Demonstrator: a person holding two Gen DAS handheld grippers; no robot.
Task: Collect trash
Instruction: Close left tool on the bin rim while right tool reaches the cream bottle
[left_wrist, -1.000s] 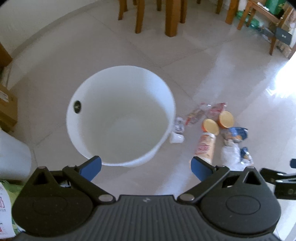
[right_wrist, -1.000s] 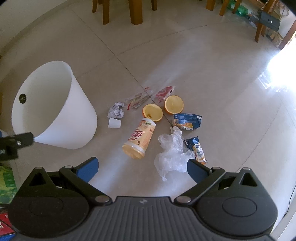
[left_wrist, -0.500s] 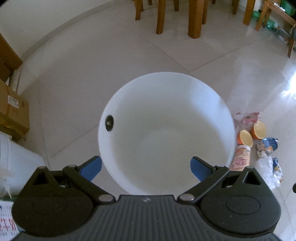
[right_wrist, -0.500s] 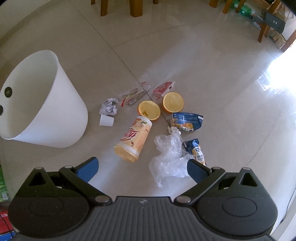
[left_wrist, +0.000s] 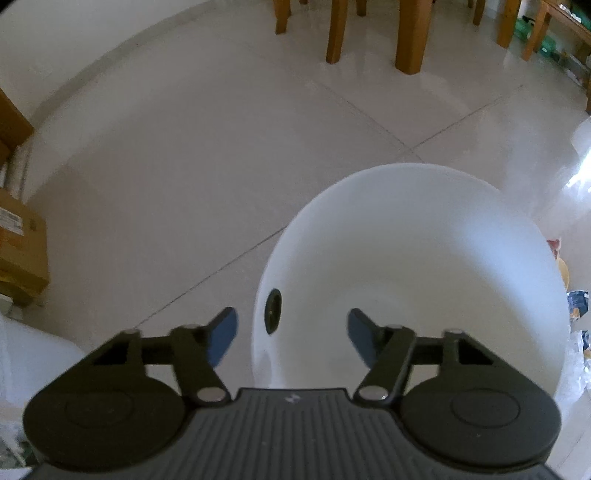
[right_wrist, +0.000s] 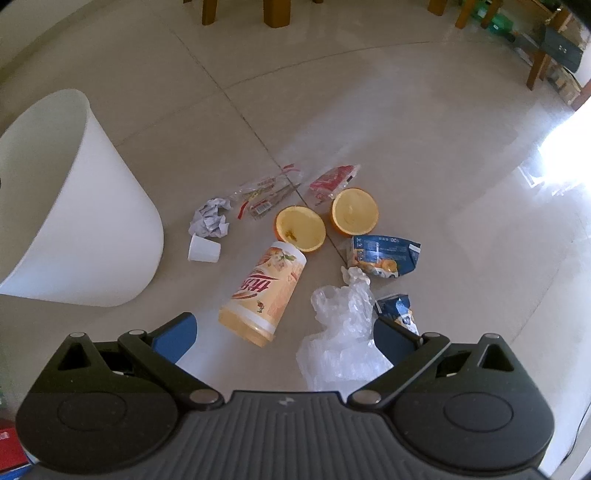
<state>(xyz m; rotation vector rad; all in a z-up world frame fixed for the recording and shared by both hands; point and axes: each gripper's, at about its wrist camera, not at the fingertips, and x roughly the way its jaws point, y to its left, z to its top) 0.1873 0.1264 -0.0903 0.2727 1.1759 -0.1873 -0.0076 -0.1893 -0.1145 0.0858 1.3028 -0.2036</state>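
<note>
The white bin (left_wrist: 424, 280) stands on the tiled floor, and its inside shows no trash. My left gripper (left_wrist: 291, 328) straddles the bin's left wall by a dark hole (left_wrist: 273, 312). Its jaws are closing, with the wall between them and the pads apart from it. My right gripper (right_wrist: 282, 334) hangs open above the trash. Just beyond its fingers lie a yellow drink cup (right_wrist: 264, 291) on its side and a crumpled clear plastic bag (right_wrist: 340, 332). Further out are two orange halves (right_wrist: 300, 229), blue packets (right_wrist: 384, 254), crumpled paper (right_wrist: 210, 221), a small white cup (right_wrist: 203, 249) and wrappers (right_wrist: 266, 192). The bin (right_wrist: 74, 206) is at the left.
Wooden furniture legs (left_wrist: 410, 33) stand at the back. A cardboard box (left_wrist: 18, 243) sits at the left edge, with a white object (left_wrist: 33, 365) in front of it. More wooden furniture (right_wrist: 543, 62) stands at the far right, and sunlight glares on the floor.
My left gripper moved left and down across the bin, so the holed left wall now sits between its jaws, which have narrowed. My right gripper sank closer to the trash.
</note>
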